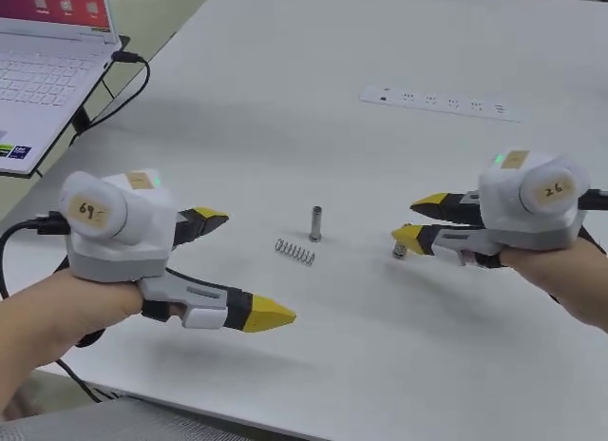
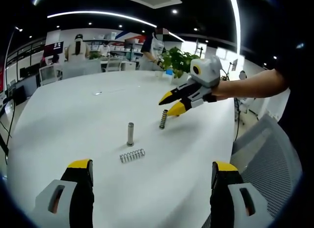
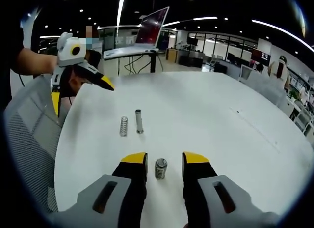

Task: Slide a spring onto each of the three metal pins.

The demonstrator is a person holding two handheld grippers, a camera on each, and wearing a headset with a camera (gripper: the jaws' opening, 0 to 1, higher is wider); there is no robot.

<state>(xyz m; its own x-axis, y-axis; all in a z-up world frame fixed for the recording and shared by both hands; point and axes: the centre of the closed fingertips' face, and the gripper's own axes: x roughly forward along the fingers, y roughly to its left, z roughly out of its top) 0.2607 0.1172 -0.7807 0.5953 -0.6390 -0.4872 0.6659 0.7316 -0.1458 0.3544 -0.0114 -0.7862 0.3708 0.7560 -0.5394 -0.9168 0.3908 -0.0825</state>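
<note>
Brackets the sprung pin with right claw released, left claw released too; next, likely loose spring onto bare pin.

The bench is white, smooth and matt. The upright pin is grey metal with a dull satin sheen. The loose spring beside it is thin, bright metal wire. The left hand-held gripper and the right hand-held gripper have matt pale-grey plastic shells, black jaws and smooth yellow tips. The far power strip is white plastic.
</note>
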